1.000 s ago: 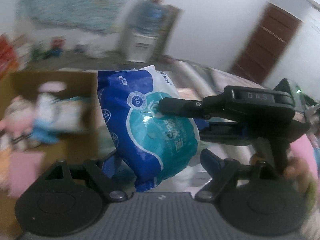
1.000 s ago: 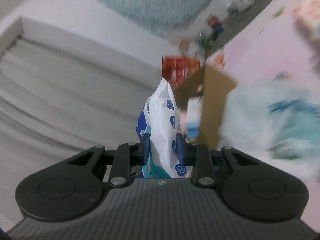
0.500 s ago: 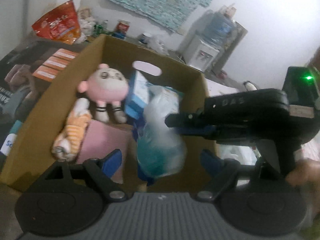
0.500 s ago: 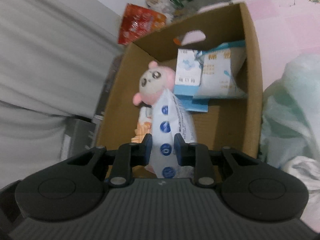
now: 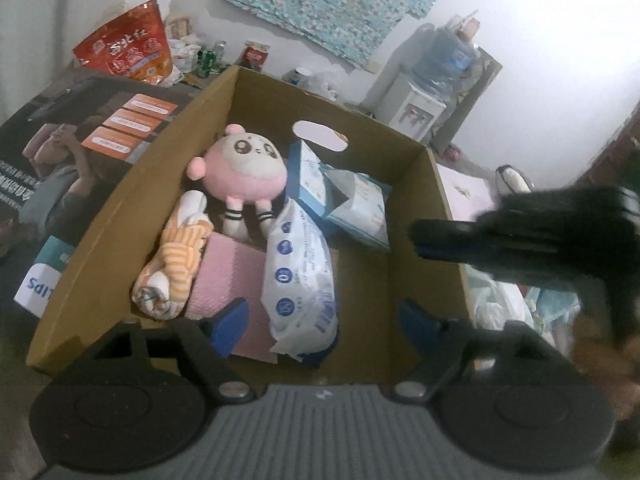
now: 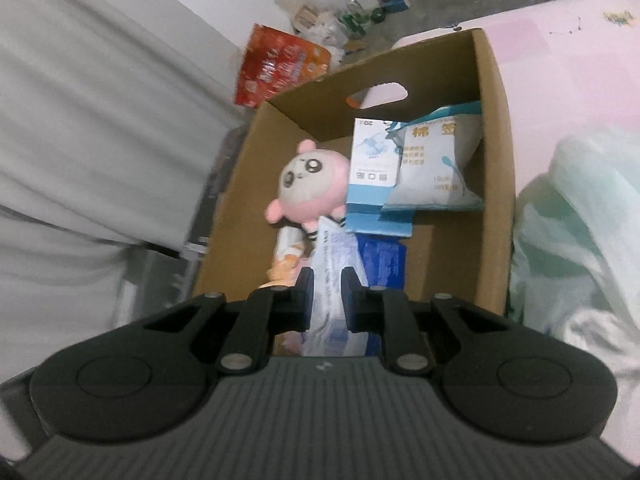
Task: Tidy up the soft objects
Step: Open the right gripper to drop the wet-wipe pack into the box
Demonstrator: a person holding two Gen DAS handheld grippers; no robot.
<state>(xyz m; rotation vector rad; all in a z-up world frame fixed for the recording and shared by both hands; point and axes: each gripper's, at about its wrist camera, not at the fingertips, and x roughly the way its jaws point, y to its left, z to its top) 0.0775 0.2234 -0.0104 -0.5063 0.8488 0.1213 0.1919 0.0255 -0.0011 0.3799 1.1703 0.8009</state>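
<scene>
A blue-and-white wipes pack [image 5: 298, 284] lies in the cardboard box [image 5: 120, 216], beside a pink plush toy [image 5: 240, 172], a striped orange cloth roll [image 5: 172, 272], a pink cloth [image 5: 228, 280] and light-blue tissue packs [image 5: 348, 196]. My left gripper [image 5: 320, 324] is open and empty over the box's near edge. My right gripper [image 6: 326, 292] shows the pack [image 6: 332, 280] between its fingers with small gaps; in the left wrist view it [image 5: 424, 236] is blurred, right of the pack and apart from it. The box also shows in the right wrist view [image 6: 496, 160].
A red snack bag [image 5: 128, 48] and a large printed carton [image 5: 60, 152] lie left of the box. A water dispenser [image 5: 424, 88] stands at the back wall. Pale green plastic bags [image 6: 580, 220] lie right of the box on pink matting [image 6: 560, 52].
The wipes pack went from held above the box to lying inside it. The right gripper let go and drew back to the right. The left gripper stayed open.
</scene>
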